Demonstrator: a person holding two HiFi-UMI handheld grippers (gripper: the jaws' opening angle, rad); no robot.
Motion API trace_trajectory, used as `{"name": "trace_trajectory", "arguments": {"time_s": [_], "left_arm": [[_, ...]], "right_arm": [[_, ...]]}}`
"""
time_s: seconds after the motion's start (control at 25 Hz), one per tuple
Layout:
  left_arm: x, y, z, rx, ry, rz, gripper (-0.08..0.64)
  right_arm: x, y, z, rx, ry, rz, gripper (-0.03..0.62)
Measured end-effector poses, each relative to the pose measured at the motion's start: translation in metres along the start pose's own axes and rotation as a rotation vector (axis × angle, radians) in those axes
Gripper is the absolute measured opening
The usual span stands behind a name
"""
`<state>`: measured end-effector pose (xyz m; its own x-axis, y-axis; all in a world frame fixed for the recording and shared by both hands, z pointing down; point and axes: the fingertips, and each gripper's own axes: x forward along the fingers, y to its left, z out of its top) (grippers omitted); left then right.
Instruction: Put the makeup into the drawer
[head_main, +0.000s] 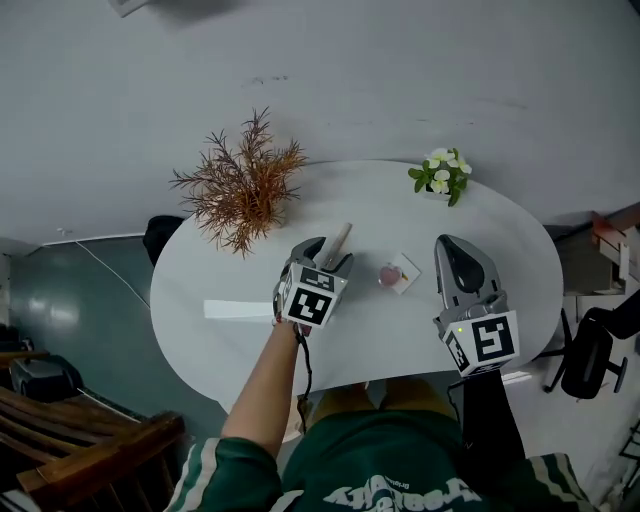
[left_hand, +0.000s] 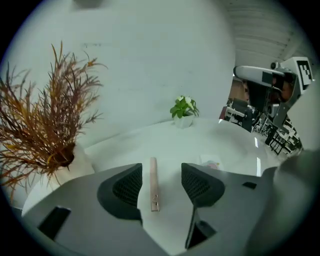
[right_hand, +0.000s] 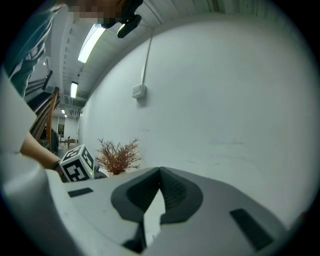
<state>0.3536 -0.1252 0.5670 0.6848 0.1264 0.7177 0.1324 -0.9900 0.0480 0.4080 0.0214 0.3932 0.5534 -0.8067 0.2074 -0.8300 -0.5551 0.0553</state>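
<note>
A slim rose-gold makeup tube lies on the white oval table. My left gripper stands open over it. In the left gripper view the tube lies on the tabletop between the two pads, and neither pad touches it. A small pink round item rests on a white card just right of the tube, and it shows faintly as the pink item. My right gripper hovers over the table's right part. Its jaws meet at the tips with nothing between them.
A dried brown plant stands at the back left, close to my left gripper, and a small flower pot at the back right. A flat white rectangle lies near the front left. A black chair and wooden furniture flank the table.
</note>
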Motion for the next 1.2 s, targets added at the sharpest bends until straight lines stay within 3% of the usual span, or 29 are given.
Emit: {"name": "trace_trajectory", "arguments": {"time_s": [0.32, 0.6, 0.76, 1.0, 1.2], "left_arm": [[0.037, 0.002, -0.029, -0.048, 0.196, -0.039, 0.218], [0.05, 0.004, -0.052, -0.03, 0.351, -0.07, 0.218], [0.05, 0.009, -0.059, 0.021, 0.438, -0.029, 0.066], [0.048, 0.014, -0.057, 0.019, 0.395, -0.008, 0.064], [0.026, 0.022, -0.029, -0.007, 0.25, 0.05, 0.064]], "right_arm": [[0.012, -0.021, -0.014, 0.021, 0.018, 0.014, 0.003], [0.014, -0.033, -0.018, 0.034, 0.022, 0.013, 0.003], [0.016, -0.035, -0.02, 0.036, 0.021, 0.017, 0.003], [0.014, -0.039, -0.02, 0.034, 0.021, 0.009, 0.003], [0.009, -0.039, -0.014, 0.032, 0.006, 0.004, 0.003]]}}
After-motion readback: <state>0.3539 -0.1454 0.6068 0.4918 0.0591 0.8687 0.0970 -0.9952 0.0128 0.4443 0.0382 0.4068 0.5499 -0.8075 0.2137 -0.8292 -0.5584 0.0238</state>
